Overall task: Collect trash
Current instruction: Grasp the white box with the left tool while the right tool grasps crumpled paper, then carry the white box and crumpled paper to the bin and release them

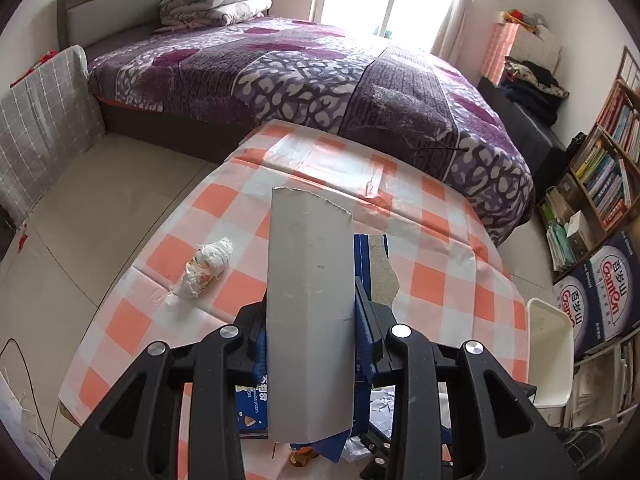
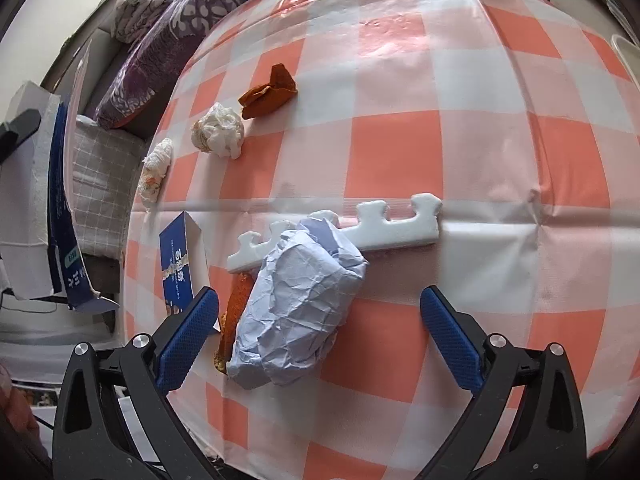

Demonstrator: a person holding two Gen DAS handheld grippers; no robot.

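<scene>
My left gripper (image 1: 310, 320) is shut on a torn cardboard box (image 1: 310, 300), grey inside and blue outside, held up above the checked table (image 1: 432, 276). The same box (image 2: 36, 184) shows at the left edge of the right wrist view. My right gripper (image 2: 320, 296) hangs open over a crumpled pale blue paper (image 2: 296, 304), which lies between its fingers without touching them. An orange scrap (image 2: 236, 312) pokes out from under that paper. A white notched foam strip (image 2: 380, 232), a small blue box (image 2: 180, 268), two tissue wads (image 2: 218, 130) (image 2: 156, 172) and a brown crumpled scrap (image 2: 270, 92) lie on the cloth.
A white bin (image 1: 548, 344) stands off the table's right side. A bed with a purple cover (image 1: 320, 72) runs along the far side, and bookshelves (image 1: 600, 168) fill the right wall. Bare floor (image 1: 100, 208) lies to the left.
</scene>
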